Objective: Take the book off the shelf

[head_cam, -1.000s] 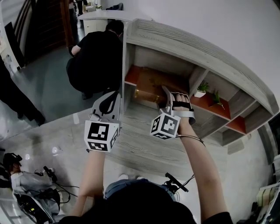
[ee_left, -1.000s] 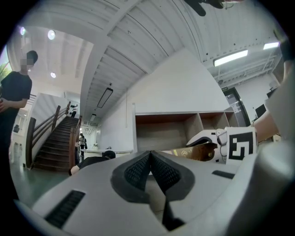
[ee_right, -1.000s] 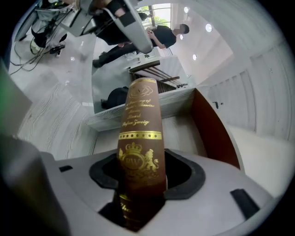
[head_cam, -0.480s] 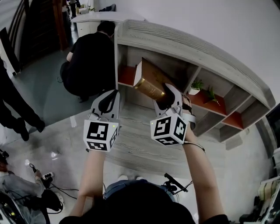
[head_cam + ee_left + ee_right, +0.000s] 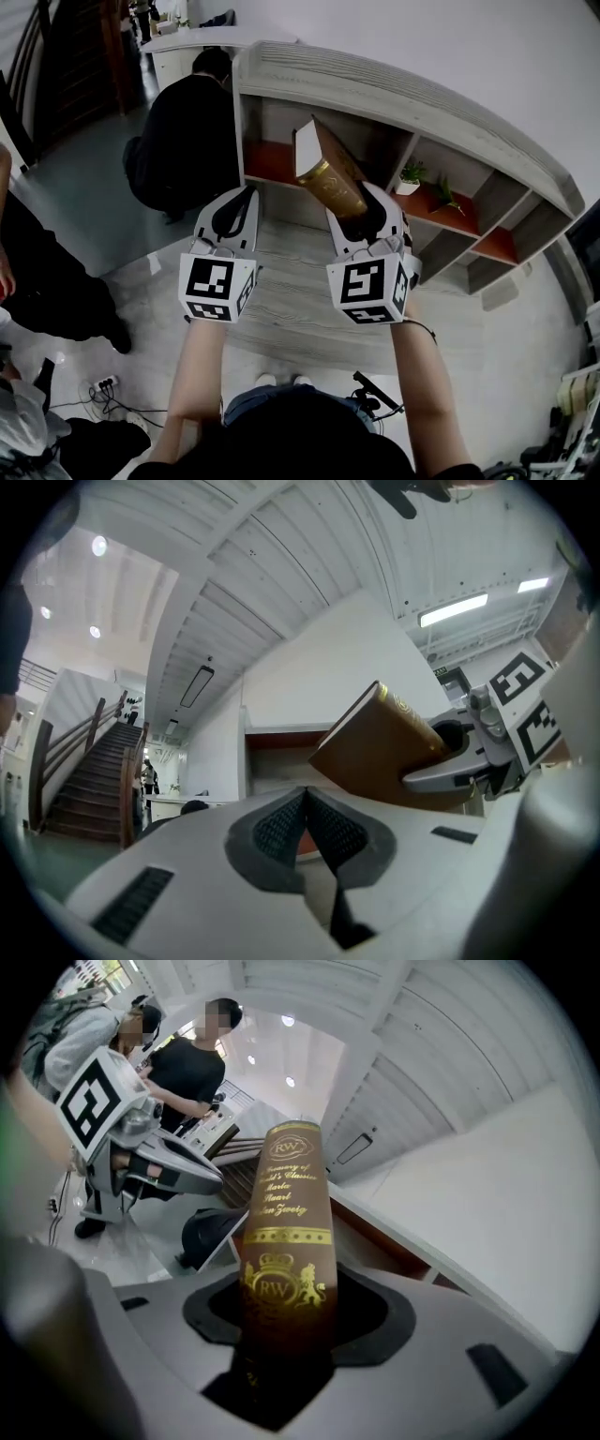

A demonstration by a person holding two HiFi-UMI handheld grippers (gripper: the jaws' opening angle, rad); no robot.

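My right gripper [image 5: 361, 208] is shut on the lower end of a brown book [image 5: 328, 171] with a gold-printed spine. The book stands tilted up in front of the grey wooden shelf [image 5: 375, 92], clear of its red-floored left compartment [image 5: 265, 167]. In the right gripper view the spine [image 5: 286, 1213] rises straight out from between the pads of that gripper [image 5: 281, 1312]. My left gripper [image 5: 232, 208] hovers to the left of the book, shut and with nothing in it. The left gripper view shows its pads [image 5: 281, 829] pressed together, with the book [image 5: 375, 752] up to the right.
A person in black [image 5: 183, 131] crouches by the shelf's left end. Two small potted plants [image 5: 410, 176] [image 5: 442, 197] stand in the middle compartments. Another person [image 5: 47, 291] is at the left edge, with cables [image 5: 103, 389] on the floor. A staircase [image 5: 84, 780] lies beyond.
The book has come out of the left compartment and swung up on end in my right gripper, which drew back toward me. The left gripper has hardly moved.
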